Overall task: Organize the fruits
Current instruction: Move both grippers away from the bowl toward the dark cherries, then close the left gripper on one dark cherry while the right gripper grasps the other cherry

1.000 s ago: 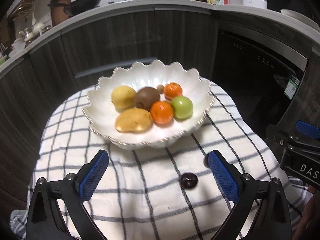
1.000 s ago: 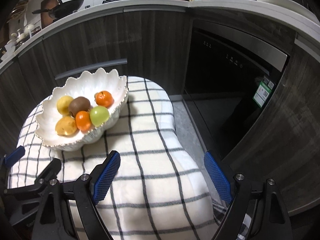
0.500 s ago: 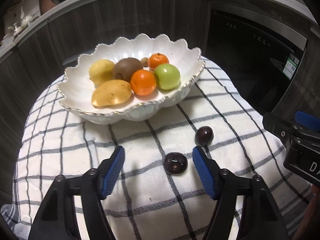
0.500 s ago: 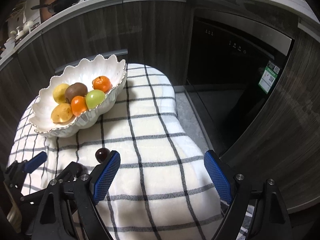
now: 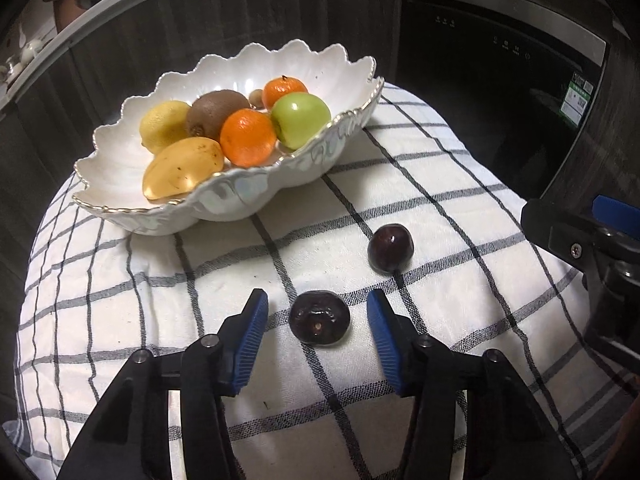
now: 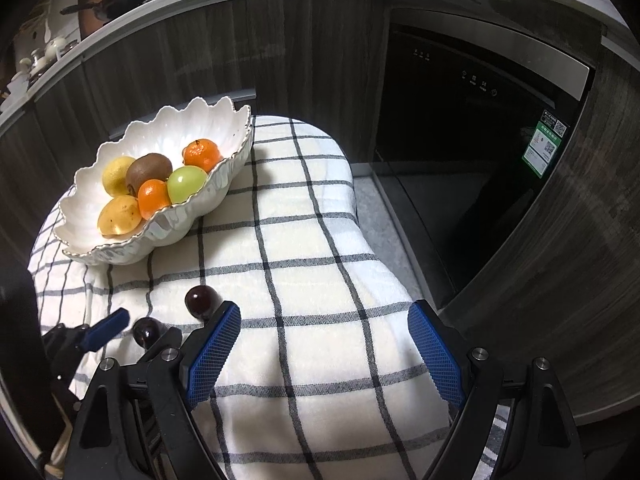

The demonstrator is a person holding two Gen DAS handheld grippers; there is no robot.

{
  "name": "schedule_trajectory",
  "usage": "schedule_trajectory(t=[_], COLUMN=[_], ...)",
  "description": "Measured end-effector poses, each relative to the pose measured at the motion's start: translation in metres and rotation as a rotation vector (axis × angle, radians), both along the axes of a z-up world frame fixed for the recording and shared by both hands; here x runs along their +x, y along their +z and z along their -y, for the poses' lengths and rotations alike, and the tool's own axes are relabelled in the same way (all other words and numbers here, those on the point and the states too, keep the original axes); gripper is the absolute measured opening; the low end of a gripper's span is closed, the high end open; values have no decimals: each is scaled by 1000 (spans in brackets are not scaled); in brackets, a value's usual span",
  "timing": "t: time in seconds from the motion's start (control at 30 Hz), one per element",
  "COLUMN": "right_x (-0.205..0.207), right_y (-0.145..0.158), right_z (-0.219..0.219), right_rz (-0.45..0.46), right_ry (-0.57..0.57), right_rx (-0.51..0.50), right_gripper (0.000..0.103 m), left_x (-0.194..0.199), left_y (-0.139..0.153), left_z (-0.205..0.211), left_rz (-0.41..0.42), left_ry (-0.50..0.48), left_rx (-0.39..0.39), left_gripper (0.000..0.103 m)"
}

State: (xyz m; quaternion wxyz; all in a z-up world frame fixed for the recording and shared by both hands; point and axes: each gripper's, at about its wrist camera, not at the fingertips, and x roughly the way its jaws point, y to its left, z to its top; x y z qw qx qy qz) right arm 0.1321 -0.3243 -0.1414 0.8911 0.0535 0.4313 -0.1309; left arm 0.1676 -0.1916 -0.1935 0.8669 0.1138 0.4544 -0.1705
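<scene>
plums [image 5: 319, 317] – two on cloth [image 5: 420, 184], oranges [image 5: 248, 141] – two in bowl [image 5: 120, 168]

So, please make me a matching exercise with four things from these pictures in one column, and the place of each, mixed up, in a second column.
Things:
1. near dark plum
2. far dark plum
3. green apple
4. right gripper

Places:
A. in the white bowl, at its right side
B. between the closing pads of the left gripper, not yet pressed
C. over bare checked cloth, nothing between its pads
D. free on the cloth, beyond the left gripper

Pairs: 1-B, 2-D, 3-A, 4-C
</scene>
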Motion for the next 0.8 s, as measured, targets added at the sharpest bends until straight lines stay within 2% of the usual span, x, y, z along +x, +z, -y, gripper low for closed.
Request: schedule_trajectory(t=[0.13,0.3,0.63,0.8], right_x=[1,1,2,10], right_y=[-1,-1,2,1], right_z=[-1,1,-7,-21], right_rz=[-3,-2,7,-1], right_ry=[3,-2,22,59], right_rx=[-3,3,6,2], right_gripper=[87,87,87,87], left_x=[1,1,-2,0], left_y=[-4,-4,9,18], left_z=[1,3,-11,-34], left_rz=[0,-4,16,35], left_ry=[-7,-15,6,43], left_rx=[0,-3,-9,-2], left_gripper=[44,30,29,29])
